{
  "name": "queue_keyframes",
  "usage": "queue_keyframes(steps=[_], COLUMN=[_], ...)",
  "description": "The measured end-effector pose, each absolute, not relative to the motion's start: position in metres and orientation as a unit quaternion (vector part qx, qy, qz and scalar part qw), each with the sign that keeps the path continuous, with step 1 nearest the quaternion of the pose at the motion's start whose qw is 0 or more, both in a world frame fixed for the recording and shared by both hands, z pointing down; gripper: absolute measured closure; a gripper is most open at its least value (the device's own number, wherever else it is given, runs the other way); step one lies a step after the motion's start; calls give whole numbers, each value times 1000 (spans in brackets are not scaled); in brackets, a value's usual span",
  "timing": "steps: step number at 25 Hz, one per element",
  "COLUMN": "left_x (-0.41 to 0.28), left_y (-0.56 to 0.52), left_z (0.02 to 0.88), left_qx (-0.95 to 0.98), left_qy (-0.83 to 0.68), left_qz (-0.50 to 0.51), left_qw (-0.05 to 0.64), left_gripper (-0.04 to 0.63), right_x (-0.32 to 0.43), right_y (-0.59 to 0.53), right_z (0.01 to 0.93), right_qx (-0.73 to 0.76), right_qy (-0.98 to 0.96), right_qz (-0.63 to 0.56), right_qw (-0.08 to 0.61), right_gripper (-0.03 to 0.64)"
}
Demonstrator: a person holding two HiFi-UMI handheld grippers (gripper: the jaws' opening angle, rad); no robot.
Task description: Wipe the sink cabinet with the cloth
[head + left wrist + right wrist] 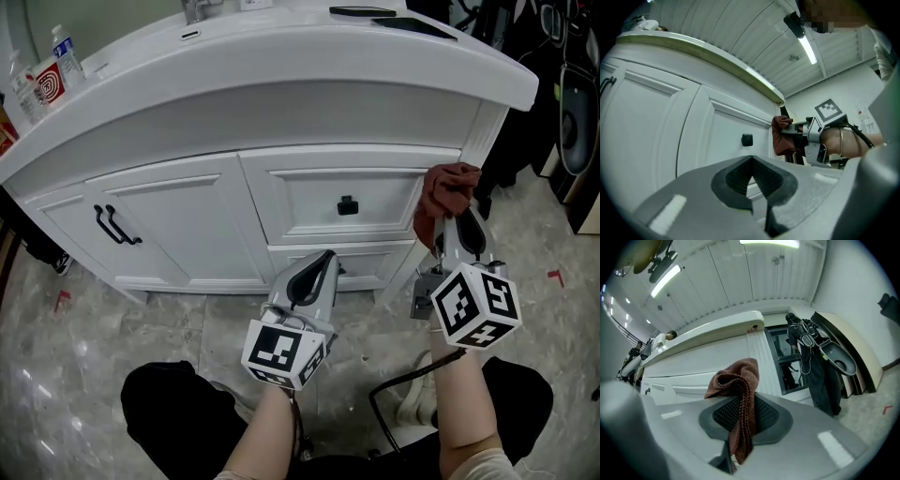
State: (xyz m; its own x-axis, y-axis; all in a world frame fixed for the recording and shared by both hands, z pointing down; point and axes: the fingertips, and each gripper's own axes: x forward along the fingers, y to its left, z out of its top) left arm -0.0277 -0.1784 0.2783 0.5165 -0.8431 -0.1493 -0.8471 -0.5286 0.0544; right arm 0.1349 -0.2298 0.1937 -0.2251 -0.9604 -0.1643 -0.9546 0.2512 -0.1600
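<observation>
The white sink cabinet (187, 220) fills the head view, with a curved top, a door at the left and drawers in the middle. A reddish-brown cloth (448, 194) hangs bunched against the cabinet's right corner post, and my right gripper (457, 223) is shut on it. In the right gripper view the cloth (738, 394) drapes out from between the closed jaws. My left gripper (322, 260) hovers low before the bottom drawer, shut with nothing in it. From the left gripper view, the cloth (783, 136) and the right gripper show beyond the square drawer knob (747, 139).
Bottles and a red-and-white box (49, 82) stand on the countertop's left end; dark flat items (386, 19) lie at its back right. A black handle (115, 227) is on the left door. Dark clothing and a dark appliance (572, 112) are right of the cabinet. The floor is grey tile.
</observation>
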Motion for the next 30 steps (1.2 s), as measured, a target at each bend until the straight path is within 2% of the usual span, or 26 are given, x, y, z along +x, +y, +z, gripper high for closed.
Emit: queue_keyframes(steps=[10,14,19,30], left_x=[-112,-140,-151,-130], left_y=[-171,-167,-167,-177], left_z=[291,297,303,310], left_qx=[-832,-819,-816,-830], left_qy=[550,569,574,553], left_qz=[72,71,71,71], left_qw=[4,0,-5,-10], left_gripper=[595,595,595,595], right_x=[-53,-101,-115,-70], right_y=[-207,-205,-216,-238], right_z=[221,243,262,272], right_qx=[-449,-409,-413,-471], right_qy=[889,908,906,878], right_qz=[-15,-48,-59,-68], right_qw=[90,79,66,58], right_gripper=[529,529,529,526])
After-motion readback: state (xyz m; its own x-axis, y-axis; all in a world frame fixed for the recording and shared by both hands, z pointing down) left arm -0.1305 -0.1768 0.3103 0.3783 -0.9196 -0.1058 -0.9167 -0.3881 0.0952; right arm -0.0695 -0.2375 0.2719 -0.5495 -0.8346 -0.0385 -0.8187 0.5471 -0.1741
